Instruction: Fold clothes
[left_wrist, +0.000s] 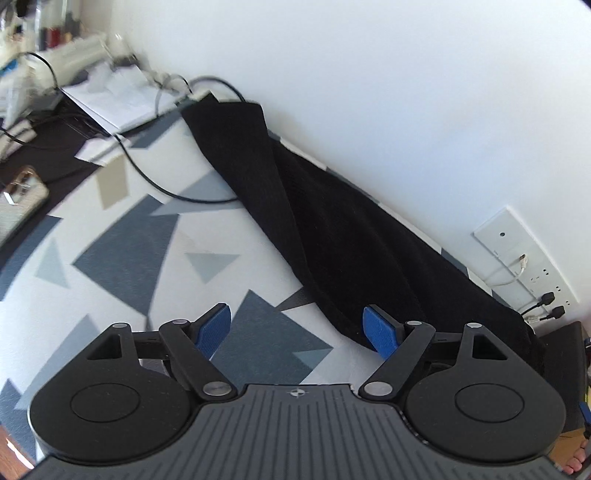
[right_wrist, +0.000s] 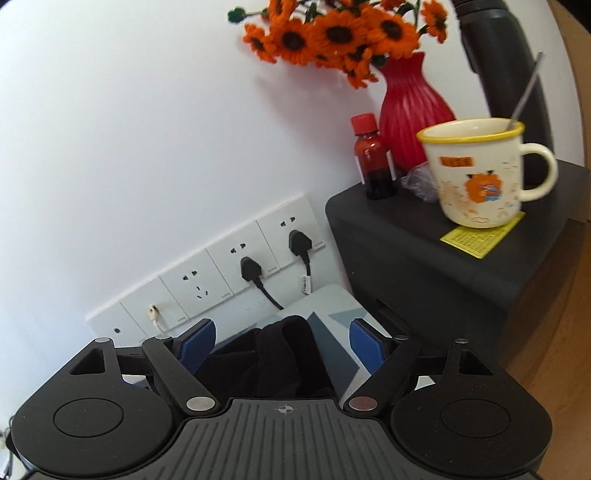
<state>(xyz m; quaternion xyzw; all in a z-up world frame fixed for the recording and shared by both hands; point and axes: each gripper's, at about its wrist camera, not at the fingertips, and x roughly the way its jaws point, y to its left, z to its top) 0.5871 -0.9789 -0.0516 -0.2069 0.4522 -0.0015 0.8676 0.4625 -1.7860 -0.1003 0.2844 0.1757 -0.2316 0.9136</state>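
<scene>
A black garment (left_wrist: 332, 229) lies in a long folded strip along the wall on a white cloth with blue-grey triangles (left_wrist: 147, 236). My left gripper (left_wrist: 297, 326) hovers open above the cloth, its right blue pad (left_wrist: 378, 330) over the garment's near edge. In the right wrist view, the garment's bunched end (right_wrist: 280, 354) sits below and between the blue fingers (right_wrist: 364, 341) of my right gripper (right_wrist: 282, 341), which is open and apart from the fabric.
A black cable (left_wrist: 147, 177) runs across the cloth toward papers (left_wrist: 118, 96) and clutter at far left; a phone (left_wrist: 18, 206) lies there. Wall sockets with plugs (right_wrist: 251, 266) sit behind. A black stand (right_wrist: 424, 266) holds a mug (right_wrist: 480, 173), red bottle (right_wrist: 373, 158) and vase (right_wrist: 410, 110).
</scene>
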